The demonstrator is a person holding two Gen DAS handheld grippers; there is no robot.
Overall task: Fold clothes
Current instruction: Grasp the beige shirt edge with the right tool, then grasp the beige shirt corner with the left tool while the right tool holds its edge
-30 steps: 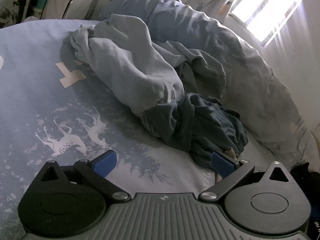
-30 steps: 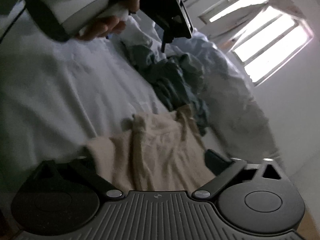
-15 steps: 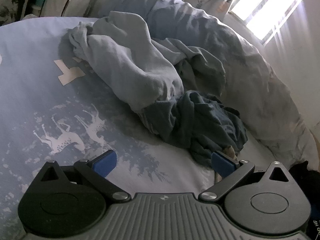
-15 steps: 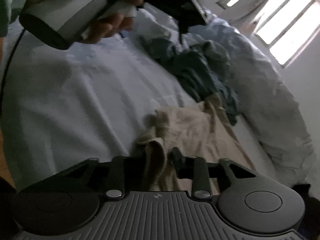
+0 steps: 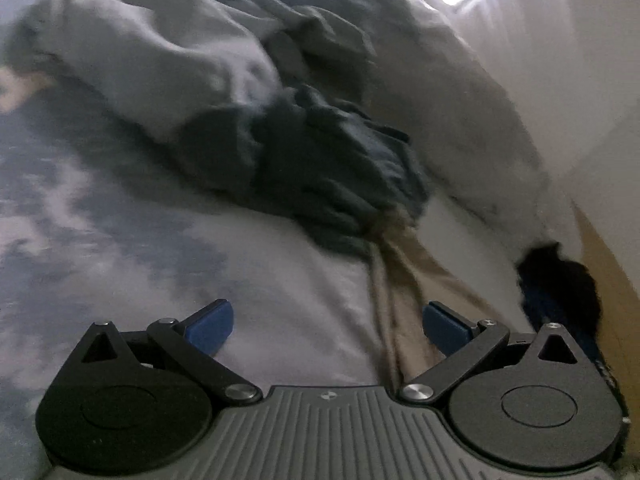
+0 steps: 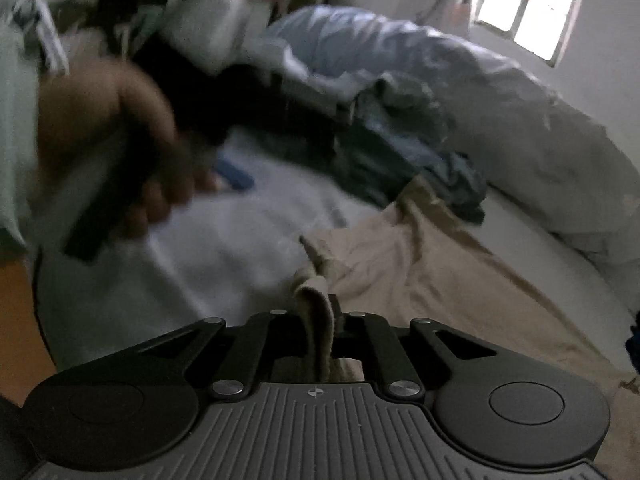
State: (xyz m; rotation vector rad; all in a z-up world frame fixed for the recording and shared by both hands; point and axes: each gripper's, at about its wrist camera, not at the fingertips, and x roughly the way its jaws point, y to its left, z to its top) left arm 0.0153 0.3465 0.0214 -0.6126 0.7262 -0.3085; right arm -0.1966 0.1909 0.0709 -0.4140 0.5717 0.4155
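A beige garment (image 6: 432, 264) lies spread on the bed. My right gripper (image 6: 320, 320) is shut on a folded edge of it, at its near left corner. In the left wrist view the same beige garment (image 5: 404, 280) runs as a narrow strip toward a dark blue-grey garment (image 5: 332, 168). My left gripper (image 5: 326, 322) is open and empty, low over the sheet, with the beige strip near its right fingertip (image 5: 444, 326). In the right wrist view the left gripper, held in the person's hand (image 6: 120, 152), is blurred at the left.
A pile of light grey-blue and dark clothes (image 5: 192, 64) lies mid-bed, also in the right wrist view (image 6: 404, 136). A bunched duvet (image 6: 520, 112) runs along the wall side. A dark object (image 5: 560, 288) sits at the bed's right edge. The sheet (image 5: 100, 208) is pale blue, printed.
My right gripper closed on the beige garment's edge and now holds it. My left gripper moved right and nearer, so the beige garment now lies by its right finger.
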